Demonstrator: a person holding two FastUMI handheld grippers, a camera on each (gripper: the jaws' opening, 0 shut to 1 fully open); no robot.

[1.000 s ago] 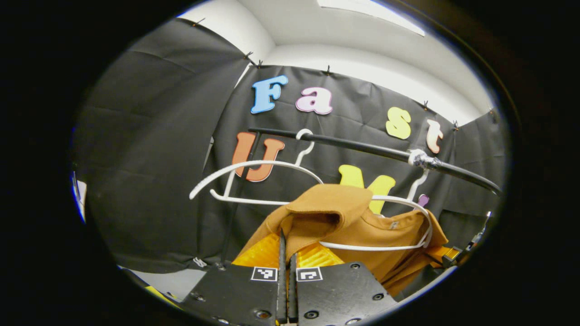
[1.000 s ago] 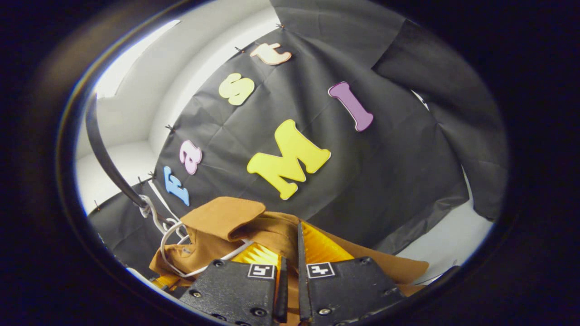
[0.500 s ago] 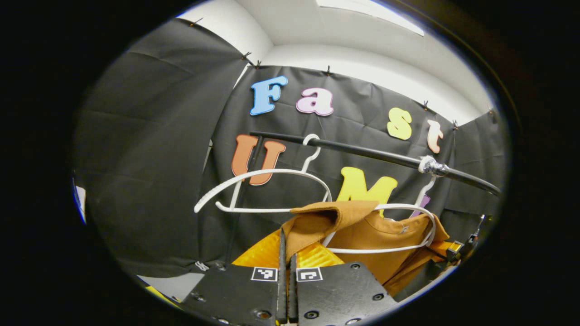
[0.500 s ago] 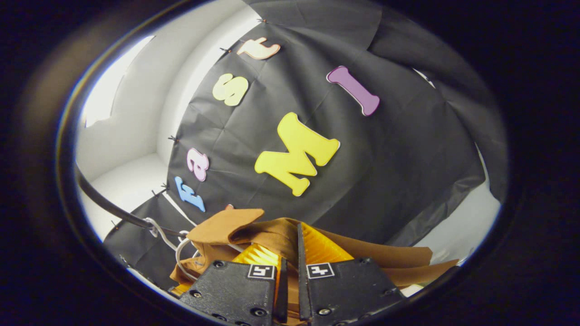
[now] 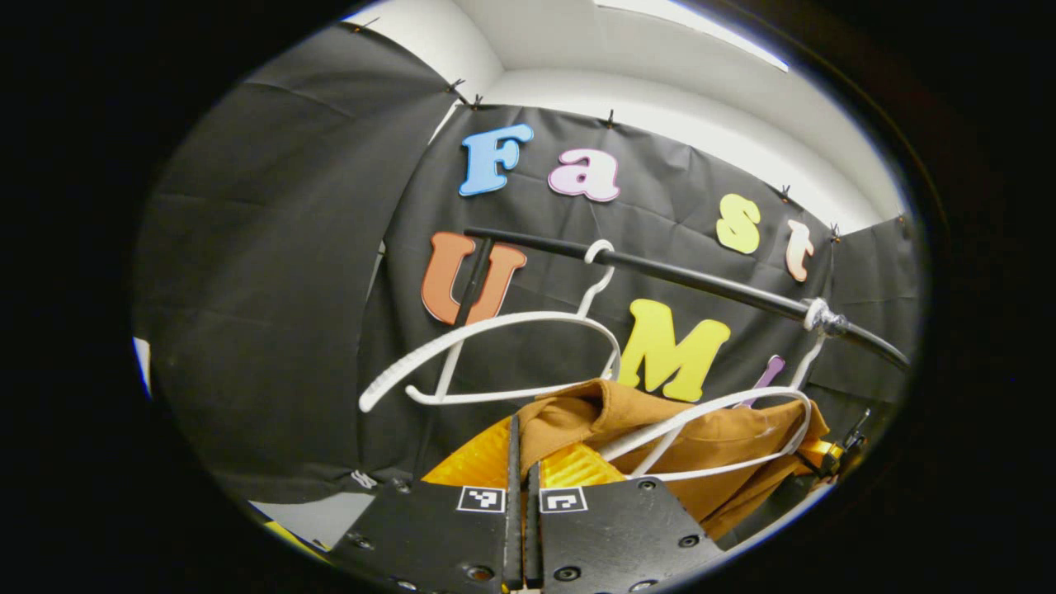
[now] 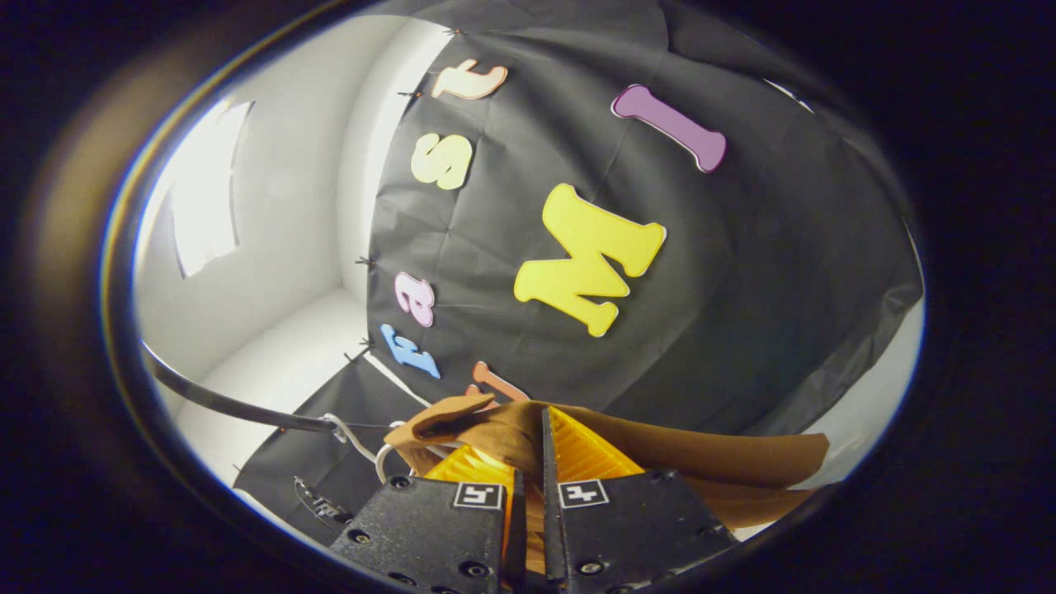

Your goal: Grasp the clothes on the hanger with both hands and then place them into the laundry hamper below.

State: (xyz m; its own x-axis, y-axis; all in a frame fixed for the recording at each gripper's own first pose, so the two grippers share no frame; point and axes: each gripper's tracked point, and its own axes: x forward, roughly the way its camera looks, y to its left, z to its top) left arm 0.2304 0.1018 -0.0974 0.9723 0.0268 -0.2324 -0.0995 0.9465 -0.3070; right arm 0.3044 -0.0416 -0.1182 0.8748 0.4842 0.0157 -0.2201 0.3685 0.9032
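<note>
A brown garment (image 5: 615,411) hangs half off a white hanger (image 5: 726,401) on the black rail (image 5: 709,285). The hanger's near arm is bare and tilted. My left gripper (image 5: 520,450) is shut on the garment's near edge at the bottom of the left gripper view. In the right gripper view the same garment (image 6: 660,450) spreads across the bottom, and my right gripper (image 6: 536,441) is shut on a fold of it. The hanger (image 6: 363,436) and the rail (image 6: 231,404) lie low at the left there.
A second white hanger (image 5: 495,327), empty, hangs on the rail to the left of the garment. The black cloth wall (image 5: 289,330) stands close behind the rail. A white wall and ceiling (image 6: 247,272) show above the cloth.
The garment has slid lower and farther off its hanger, leaving more of the hanger's wire bare and tilted. The right gripper has turned, so the rail now sits lower in its view.
</note>
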